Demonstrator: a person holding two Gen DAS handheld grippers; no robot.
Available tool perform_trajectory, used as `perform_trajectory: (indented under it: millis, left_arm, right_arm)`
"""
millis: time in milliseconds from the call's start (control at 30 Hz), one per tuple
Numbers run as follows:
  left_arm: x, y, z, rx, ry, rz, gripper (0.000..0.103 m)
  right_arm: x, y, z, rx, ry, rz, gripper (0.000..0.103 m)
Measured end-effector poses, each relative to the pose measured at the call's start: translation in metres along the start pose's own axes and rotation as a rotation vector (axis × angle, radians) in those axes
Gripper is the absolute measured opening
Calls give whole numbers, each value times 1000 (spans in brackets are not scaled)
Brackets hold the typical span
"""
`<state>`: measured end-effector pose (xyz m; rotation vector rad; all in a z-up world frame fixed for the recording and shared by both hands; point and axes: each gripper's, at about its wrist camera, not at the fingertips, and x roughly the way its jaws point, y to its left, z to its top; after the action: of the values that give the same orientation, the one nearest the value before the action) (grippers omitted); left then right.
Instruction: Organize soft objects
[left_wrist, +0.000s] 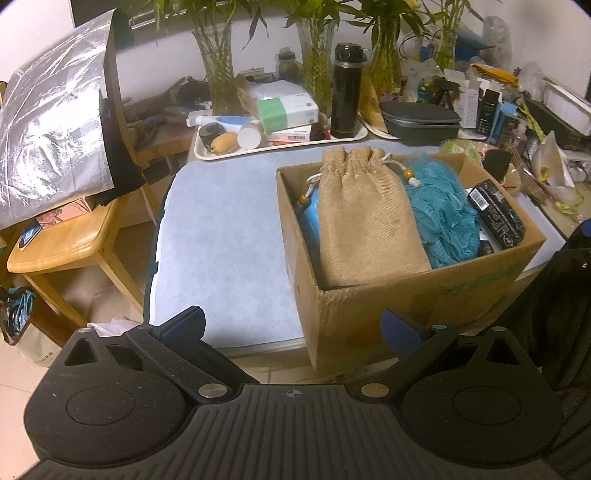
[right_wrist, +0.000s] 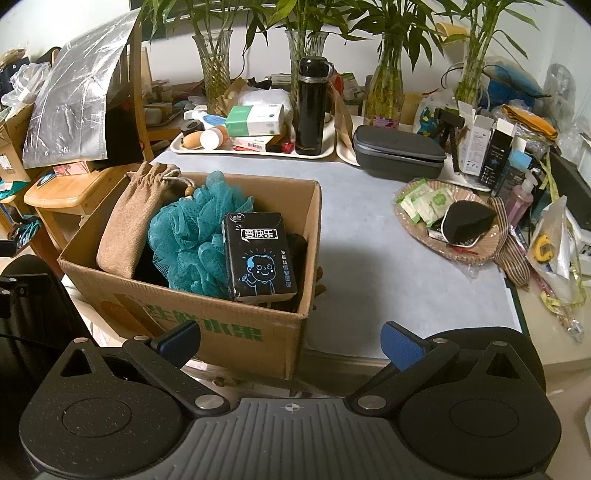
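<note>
Apparently paper-covered, cluttered table (right_wrist: 369, 266) bears cardboard box (right_wrist: 236, 332).

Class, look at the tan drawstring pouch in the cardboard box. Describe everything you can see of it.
The tan woven drawstring pouch, burlap-like, leans lengthwise in the open cardboard box, its gathered neck rising above the far rim. The white cord ends carry wooden beads. It looks stuffed and closed. The teal mesh bath sponge presses against one side; something blue sits at the other. No gripper touches it.

White wall (right_wrist: 406, 22) spans the upper frame. Wooden chair (left_wrist: 62, 243) stands at left on pale tiled floor (left_wrist: 14, 373). Blue-grey tabletop (right_wrist: 369, 240) occupies centre.
</note>
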<state>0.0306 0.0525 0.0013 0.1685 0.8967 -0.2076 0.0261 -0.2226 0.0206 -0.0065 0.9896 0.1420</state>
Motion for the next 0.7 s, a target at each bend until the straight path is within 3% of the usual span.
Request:
perform_trajectory:
  millis: [700]
  left_arm:
    - [1,-5,0,7,1,-7,103]
  right_arm:
    - [3,4,0,2,2,2,103]
